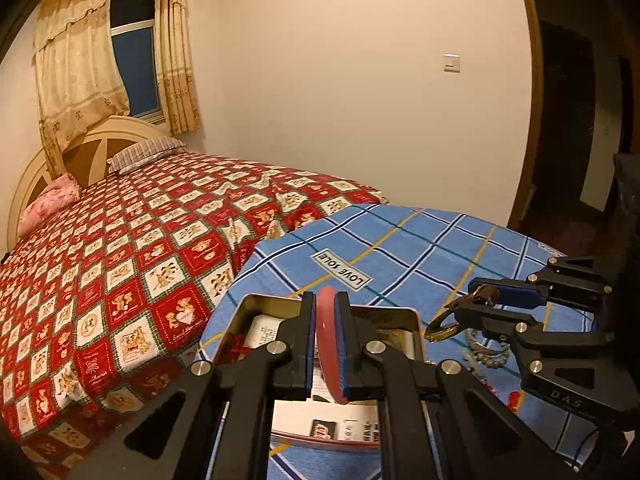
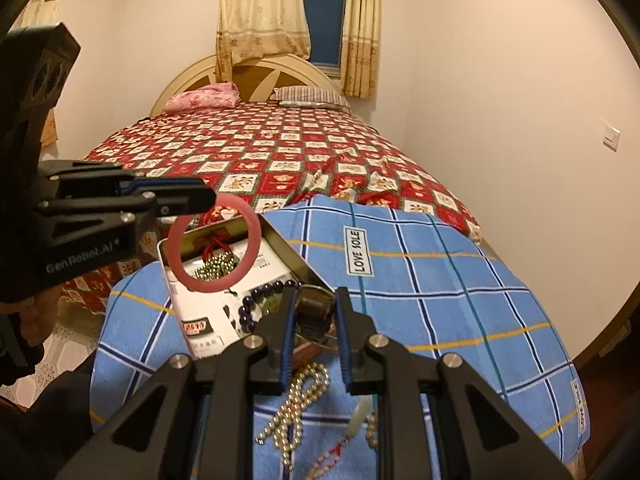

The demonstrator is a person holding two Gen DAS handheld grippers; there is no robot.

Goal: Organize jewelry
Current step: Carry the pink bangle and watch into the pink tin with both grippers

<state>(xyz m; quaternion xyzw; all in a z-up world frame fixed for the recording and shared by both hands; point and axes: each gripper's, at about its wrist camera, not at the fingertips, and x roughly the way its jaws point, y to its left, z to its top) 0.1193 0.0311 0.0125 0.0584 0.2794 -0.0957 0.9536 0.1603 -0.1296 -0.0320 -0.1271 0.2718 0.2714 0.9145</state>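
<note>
My left gripper (image 1: 325, 320) is shut on a pink bangle (image 1: 329, 344) and holds it above an open metal tin (image 1: 414, 328). In the right wrist view the bangle (image 2: 252, 220) hangs from the left gripper (image 2: 200, 200) over the tin (image 2: 292, 252), which holds a gold bead chain (image 2: 216, 266) and dark blue beads (image 2: 256, 300). My right gripper (image 2: 314, 308) is shut on a brown keyring piece with a gold clasp (image 2: 314, 312) just right of the tin; it also shows in the left wrist view (image 1: 476, 300). Bead necklaces (image 2: 296, 408) lie on the blue cloth below it.
The tin sits on a blue checked cloth (image 2: 440, 300) over a small table at the foot of a bed with a red patterned cover (image 2: 280, 148). A wall with a light switch (image 1: 451, 62) is behind; a dark doorway (image 1: 568, 120) is at right.
</note>
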